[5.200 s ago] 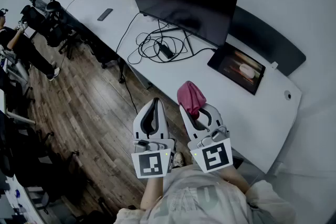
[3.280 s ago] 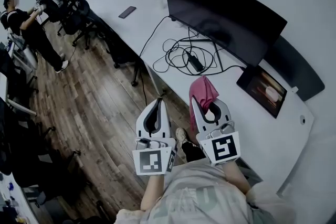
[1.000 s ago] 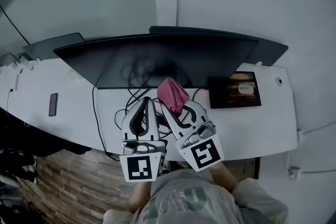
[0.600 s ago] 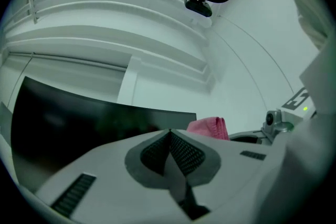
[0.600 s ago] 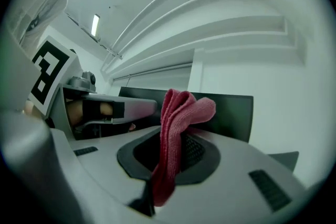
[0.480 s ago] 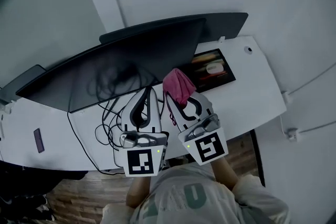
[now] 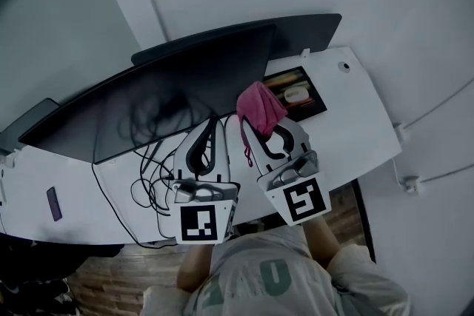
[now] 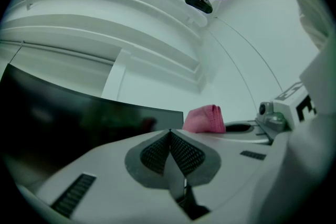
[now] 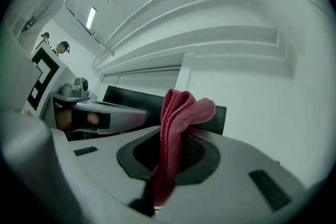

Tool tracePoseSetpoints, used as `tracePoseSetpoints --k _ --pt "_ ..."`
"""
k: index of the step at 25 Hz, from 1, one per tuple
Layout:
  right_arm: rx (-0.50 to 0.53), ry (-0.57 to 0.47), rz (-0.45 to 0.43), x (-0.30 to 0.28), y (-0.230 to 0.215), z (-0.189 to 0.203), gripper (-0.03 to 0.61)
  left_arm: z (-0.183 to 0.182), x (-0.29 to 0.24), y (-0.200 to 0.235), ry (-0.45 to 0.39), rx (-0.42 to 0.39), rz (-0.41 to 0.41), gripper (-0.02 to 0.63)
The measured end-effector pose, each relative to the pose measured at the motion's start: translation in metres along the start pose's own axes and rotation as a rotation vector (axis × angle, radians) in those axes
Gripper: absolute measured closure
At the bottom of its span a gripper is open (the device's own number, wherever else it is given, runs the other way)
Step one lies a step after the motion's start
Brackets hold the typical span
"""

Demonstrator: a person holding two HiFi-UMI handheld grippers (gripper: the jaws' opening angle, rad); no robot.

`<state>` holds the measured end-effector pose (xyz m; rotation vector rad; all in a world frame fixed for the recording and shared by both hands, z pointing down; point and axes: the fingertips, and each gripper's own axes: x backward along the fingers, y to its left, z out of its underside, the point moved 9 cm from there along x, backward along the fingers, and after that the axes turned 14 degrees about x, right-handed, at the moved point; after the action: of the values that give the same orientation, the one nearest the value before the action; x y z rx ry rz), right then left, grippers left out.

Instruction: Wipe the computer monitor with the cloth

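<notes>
Right tongs (image 7: 266,133) pinching pink cloth (image 7: 259,104), bunched end standing proud of the tips, near the monitor (image 7: 170,96) right edge. Likely readied as a wiping pad. Left tongs (image 7: 210,131) pressed together, empty, idle over bench (image 7: 355,122).

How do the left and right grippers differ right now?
The left gripper is shut on nothing; the right gripper is shut on the cloth. The left hovers over the cables, the right nearer the tablet. Both point toward the monitor.
</notes>
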<state>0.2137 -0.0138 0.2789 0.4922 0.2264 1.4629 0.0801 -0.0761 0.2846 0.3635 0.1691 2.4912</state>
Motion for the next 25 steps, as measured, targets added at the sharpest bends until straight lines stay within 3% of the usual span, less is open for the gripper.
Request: tracePoseSetpoints --k 8,13,18,25 --pt "0.211 -0.054 0.156 -0.015 -0.084 -0.031 0.525 -0.007 -0.016 -0.006 -0.002 -0.002 0.004 0.598" --pt "0.298 -0.088 0.189 -0.026 -0.118 -0.037 0.523 -0.008 -0.027 -0.009 0.013 -0.004 0.004 0.598" --pt "0.333 -0.066 0.147 -0.044 -0.137 -0.018 0.525 -0.001 -0.037 -0.008 0.043 -0.010 0.001 0.598" --pt "0.254 -0.073 0.035 -0.065 -0.139 0.013 0.525 0.018 -0.048 -0.004 0.077 -0.016 -0.025 0.598"
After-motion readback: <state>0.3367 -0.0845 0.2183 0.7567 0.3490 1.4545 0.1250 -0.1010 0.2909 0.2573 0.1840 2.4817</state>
